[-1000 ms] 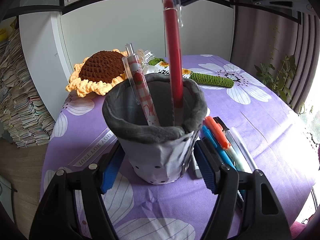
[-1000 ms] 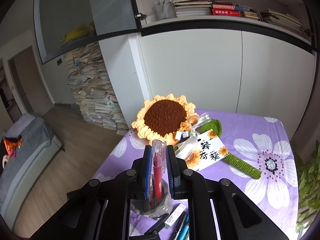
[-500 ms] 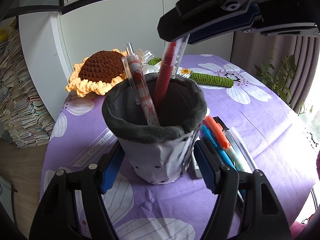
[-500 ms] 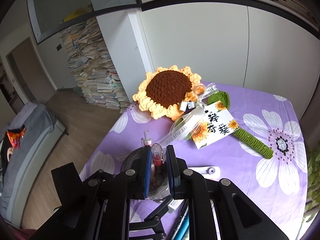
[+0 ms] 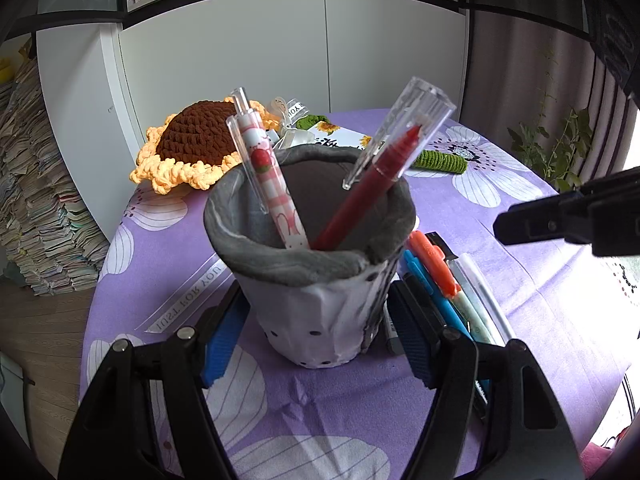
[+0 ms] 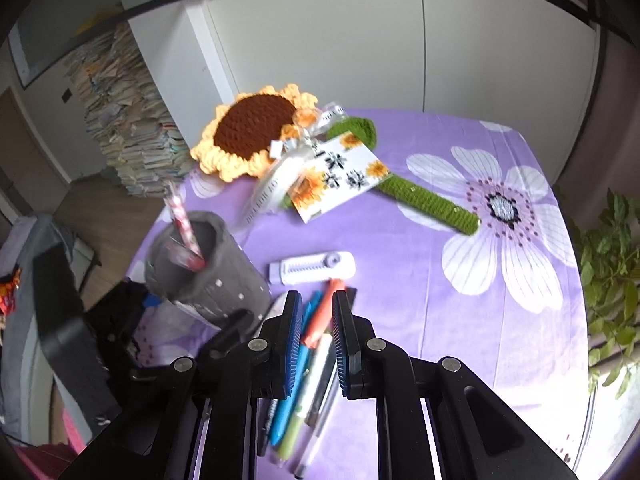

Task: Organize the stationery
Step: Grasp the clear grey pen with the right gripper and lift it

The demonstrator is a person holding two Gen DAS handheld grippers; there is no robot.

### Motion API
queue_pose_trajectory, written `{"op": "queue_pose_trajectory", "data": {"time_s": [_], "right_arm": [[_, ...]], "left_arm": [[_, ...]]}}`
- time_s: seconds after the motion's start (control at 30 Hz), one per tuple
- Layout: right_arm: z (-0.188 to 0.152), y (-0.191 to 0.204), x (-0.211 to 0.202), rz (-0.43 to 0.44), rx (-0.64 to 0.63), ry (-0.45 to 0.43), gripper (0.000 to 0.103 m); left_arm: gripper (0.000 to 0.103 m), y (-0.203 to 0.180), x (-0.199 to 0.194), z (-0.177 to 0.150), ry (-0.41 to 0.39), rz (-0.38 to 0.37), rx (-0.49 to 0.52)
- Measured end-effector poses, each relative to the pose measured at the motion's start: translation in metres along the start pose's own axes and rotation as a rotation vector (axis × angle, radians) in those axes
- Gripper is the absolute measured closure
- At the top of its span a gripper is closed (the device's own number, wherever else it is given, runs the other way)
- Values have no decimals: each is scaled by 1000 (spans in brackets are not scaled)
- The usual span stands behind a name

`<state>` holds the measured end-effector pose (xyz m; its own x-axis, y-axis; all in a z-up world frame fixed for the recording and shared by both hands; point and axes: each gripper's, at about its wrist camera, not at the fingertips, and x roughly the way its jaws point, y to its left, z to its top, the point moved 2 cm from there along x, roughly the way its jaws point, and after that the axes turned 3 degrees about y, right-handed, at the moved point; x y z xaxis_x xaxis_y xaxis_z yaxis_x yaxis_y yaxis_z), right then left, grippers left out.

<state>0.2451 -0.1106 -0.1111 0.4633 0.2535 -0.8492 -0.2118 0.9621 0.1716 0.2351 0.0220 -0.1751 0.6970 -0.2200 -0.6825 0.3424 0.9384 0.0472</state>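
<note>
Pen cup [image 5: 316,320]: grey, dark dots, darker grey lining. Pens inside: red [image 5: 360,204]; pink-white check [image 5: 276,188]. Tablecloth [image 6: 420,248]: purple, white flowers. Crochet sunflower [image 6: 252,128]: brown, yellow, green stem. Loose pens [image 5: 440,276]: orange, blue.

Matt grey cloth pen holder [image 5: 316,292]

A: Could you see the tips of the red plastic pen [image 5: 362,204] and the pink checked pen [image 5: 269,179]?

B: No. Both lower ends were sunk inside the grey fabric pen cup [image 5: 316,300], behind its folded rim.

A: And the loose pens on the purple flowered bench [image 5: 560,300]?

B: That bundle of coloured pens [image 5: 448,280] was partly hidden behind the cup and the left gripper's blue-padded fingers [image 5: 412,344]. In the right wrist view the whole scene was smeared by motion blur, so the cup's contents there were unreadable.

A: The printing on the white card [image 6: 340,172]?

B: Too blurred to read.
</note>
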Motion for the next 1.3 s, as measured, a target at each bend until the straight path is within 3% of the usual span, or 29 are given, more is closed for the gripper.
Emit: {"op": "queue_pose_trajectory", "data": {"time_s": [0.13, 0.23, 0.57, 0.73, 1.03, 1.2, 1.3], "right_arm": [[-22, -28, 36, -5, 116, 143, 88], [-26, -36, 46, -4, 160, 169, 88], [-14, -29, 61, -14, 153, 167, 88], [-14, -29, 62, -102, 127, 178, 88], [-18, -28, 59, -132, 116, 196, 88], [-17, -30, 54, -52, 153, 172, 90], [-9, -32, 33, -34, 166, 104, 90]], "left_arm": [[33, 0, 0, 0, 0, 0, 0], [33, 0, 0, 0, 0, 0, 0], [33, 0, 0, 0, 0, 0, 1], [33, -1, 0, 0, 0, 1, 1], [33, -1, 0, 0, 0, 1, 1], [33, -1, 0, 0, 0, 1, 1], [33, -1, 0, 0, 0, 1, 2]]}}
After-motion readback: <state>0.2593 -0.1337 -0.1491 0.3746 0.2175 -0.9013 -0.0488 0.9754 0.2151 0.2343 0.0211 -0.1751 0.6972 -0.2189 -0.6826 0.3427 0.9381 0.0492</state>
